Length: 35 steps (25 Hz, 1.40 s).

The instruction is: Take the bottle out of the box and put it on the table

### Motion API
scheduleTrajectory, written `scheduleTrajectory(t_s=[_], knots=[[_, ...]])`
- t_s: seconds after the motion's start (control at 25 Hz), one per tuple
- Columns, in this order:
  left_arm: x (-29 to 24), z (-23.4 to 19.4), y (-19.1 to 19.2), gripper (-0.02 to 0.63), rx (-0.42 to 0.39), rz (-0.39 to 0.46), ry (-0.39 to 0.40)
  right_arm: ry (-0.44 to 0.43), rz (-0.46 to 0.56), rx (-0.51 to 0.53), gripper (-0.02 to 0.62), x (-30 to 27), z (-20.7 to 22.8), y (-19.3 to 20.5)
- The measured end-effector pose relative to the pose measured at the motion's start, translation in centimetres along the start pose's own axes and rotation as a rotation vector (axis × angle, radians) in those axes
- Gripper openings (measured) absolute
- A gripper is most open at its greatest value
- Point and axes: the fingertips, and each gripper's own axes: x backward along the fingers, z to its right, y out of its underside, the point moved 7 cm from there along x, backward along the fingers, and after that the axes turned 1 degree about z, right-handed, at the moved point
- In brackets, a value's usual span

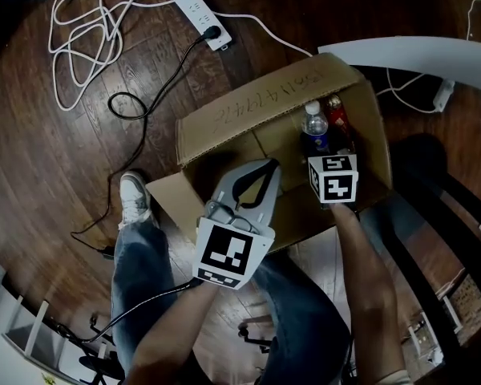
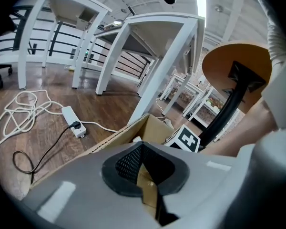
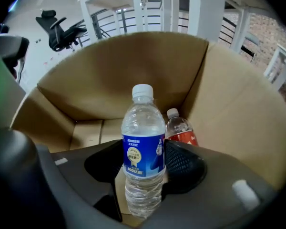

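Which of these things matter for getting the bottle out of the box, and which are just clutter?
For the job:
- blue-label bottle, held by the right gripper
- cardboard box
- red-label bottle, in the box behind it
- white table, likely the drop-off

Lying about:
- power strip with its cables
- office chair

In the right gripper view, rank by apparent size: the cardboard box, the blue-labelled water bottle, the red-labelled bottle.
1. cardboard box
2. blue-labelled water bottle
3. red-labelled bottle, though it stands farther back and is partly hidden, so its true size is unsure.
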Motion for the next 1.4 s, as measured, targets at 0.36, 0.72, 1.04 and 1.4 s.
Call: scheduleTrajectory(t_s=[0.36,0.72,1.04,1.4], knots=[[3.0,1.3,-4.2,-0.017,-0.023,-0.001,0.046,-0.004,0.080,-0.106,0.250,6.0,-2.2,-1.9],[7.6,3.3,-11.0,-0.017,-0.094,-0.001,0.088,0.007,0.191,-0.195,0.253,15.7,-5.3,-5.9],[12.2,6.0,-16.8,-0.017,-0.168,-0.010,0.128,0.031,0.301,-0.259,0.255,24.9,-7.8,-10.0],[17.4,9.7,-23.6,-0.017,-0.251,0.012,0.166,0.078,0.444,-0.353,0.255,37.9,-10.5,-13.9]])
